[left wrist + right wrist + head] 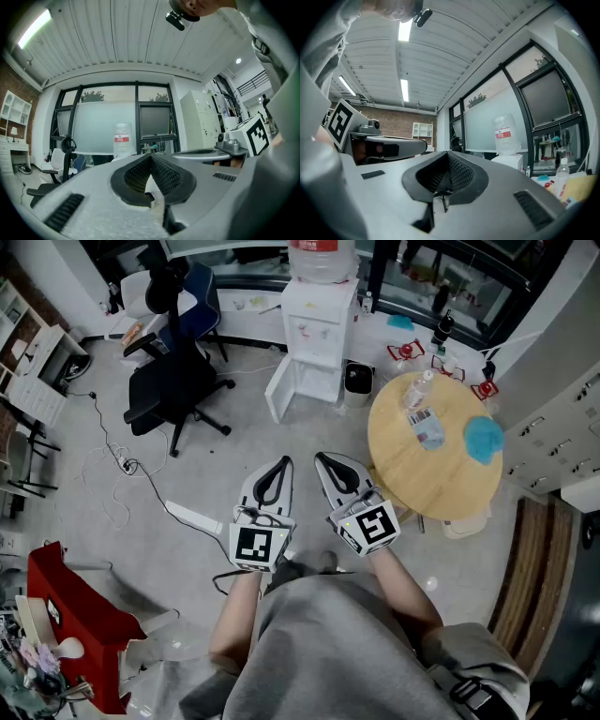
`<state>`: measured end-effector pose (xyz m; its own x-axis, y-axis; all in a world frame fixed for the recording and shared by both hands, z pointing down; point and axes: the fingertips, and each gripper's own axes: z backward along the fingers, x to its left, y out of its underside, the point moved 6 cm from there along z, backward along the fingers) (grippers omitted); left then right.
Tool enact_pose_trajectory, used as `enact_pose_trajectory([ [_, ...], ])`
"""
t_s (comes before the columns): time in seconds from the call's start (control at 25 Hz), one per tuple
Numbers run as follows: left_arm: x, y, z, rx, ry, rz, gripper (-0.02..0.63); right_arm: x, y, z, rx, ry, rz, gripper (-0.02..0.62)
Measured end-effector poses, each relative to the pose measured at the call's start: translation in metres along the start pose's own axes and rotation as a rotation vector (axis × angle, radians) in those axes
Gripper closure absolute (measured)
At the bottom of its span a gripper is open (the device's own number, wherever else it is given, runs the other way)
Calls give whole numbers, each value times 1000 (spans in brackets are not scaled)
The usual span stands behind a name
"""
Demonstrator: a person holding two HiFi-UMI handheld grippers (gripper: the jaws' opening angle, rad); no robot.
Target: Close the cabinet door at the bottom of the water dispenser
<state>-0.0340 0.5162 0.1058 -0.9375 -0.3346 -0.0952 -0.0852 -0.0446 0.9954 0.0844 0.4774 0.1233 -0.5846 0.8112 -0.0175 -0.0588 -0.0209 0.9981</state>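
Observation:
The white water dispenser (319, 320) stands at the far side of the room with a big bottle (322, 257) on top. Its bottom cabinet door (279, 390) hangs open, swung out to the left, and the cabinet inside shows (321, 381). My left gripper (284, 462) and right gripper (321, 457) are side by side close to my body, far short of the dispenser, level and pointing toward it. Both are shut with nothing between the jaws. The left gripper view shows its tips (151, 157) meeting below the bottle (122, 138). The right gripper view shows the same (447, 154), bottle (505, 135) to the right.
A black office chair (173, 381) stands left of the dispenser. A small black bin (358, 379) sits by its right side. A round wooden table (412, 465) with a bottle and blue cloth (484, 439) lies to my right. A cable (122, 465) and red box (70, 610) lie left.

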Motion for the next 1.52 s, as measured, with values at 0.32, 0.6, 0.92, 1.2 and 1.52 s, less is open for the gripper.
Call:
enact_pose_trajectory([
  [0.32, -23, 4, -10, 23, -22, -1, 598, -18, 2, 18, -23, -11, -20, 583],
  [0.6, -21, 8, -12, 56, -38, 2, 598, -23, 1, 18, -49, -28, -31, 583],
  [0.92, 4, 22, -30, 77, -22, 26, 598, -32, 10, -9, -52, -17, -43, 583],
  [1.2, 50, 34, -54, 74, 23, 42, 598, -37, 21, -55, -33, 23, -51, 581],
  [1.52, 120, 45, -72, 73, 45, 79, 598, -34, 28, -121, -15, 87, -53, 583],
])
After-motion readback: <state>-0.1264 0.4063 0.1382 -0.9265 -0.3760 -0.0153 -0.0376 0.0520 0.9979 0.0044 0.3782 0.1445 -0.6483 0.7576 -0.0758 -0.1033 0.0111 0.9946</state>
